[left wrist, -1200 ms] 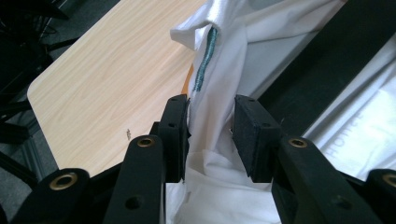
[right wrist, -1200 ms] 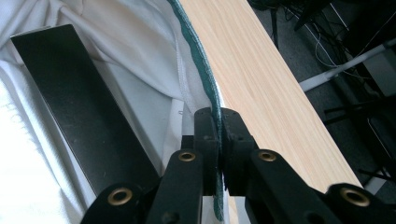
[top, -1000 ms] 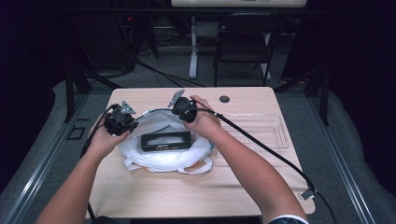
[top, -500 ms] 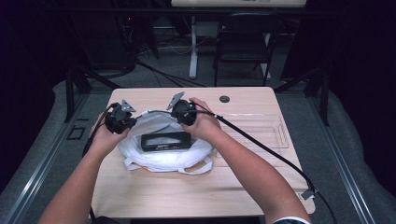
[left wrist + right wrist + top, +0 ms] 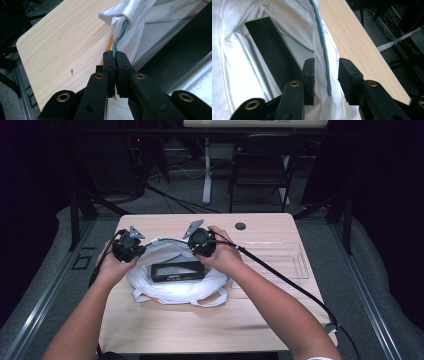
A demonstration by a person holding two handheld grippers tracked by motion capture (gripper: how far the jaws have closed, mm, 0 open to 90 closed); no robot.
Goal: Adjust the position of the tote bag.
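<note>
**Closing the drawstring bag around the black box**

A white drawstring bag point(image 5: 172, 285) lies at the middle of the high view, on the wooden table point(image 5: 165, 330), with a flat black box point(image 5: 177, 270) resting in its open mouth. A clear plastic tray point(image 5: 280, 265) sits just to its right.

The left gripper point(image 5: 115, 56) is clenched on the green drawstring point(image 5: 118, 37); in the left gripper view the cord runs up from between the two pads into the hem channel at the upper middle of the frame. The right gripper point(image 5: 326, 72) has just been opening: its jaws stand apart with the same green cord point(image 5: 322, 47) hanging between them, and neither pad presses on it. In the high view this gripper point(image 5: 201, 243) hovers at the bag's far rim, right of centre.

The step in hand looks like cinching the mouth shut. To do it well, the left grip should keep the cord firm and low while the right jaws re-close squarely on the cord alone, not on a fold of fabric. Pulling the two ends apart, evenly and along the hem, should gather the cloth without dragging the box out or tipping the bag.
</note>
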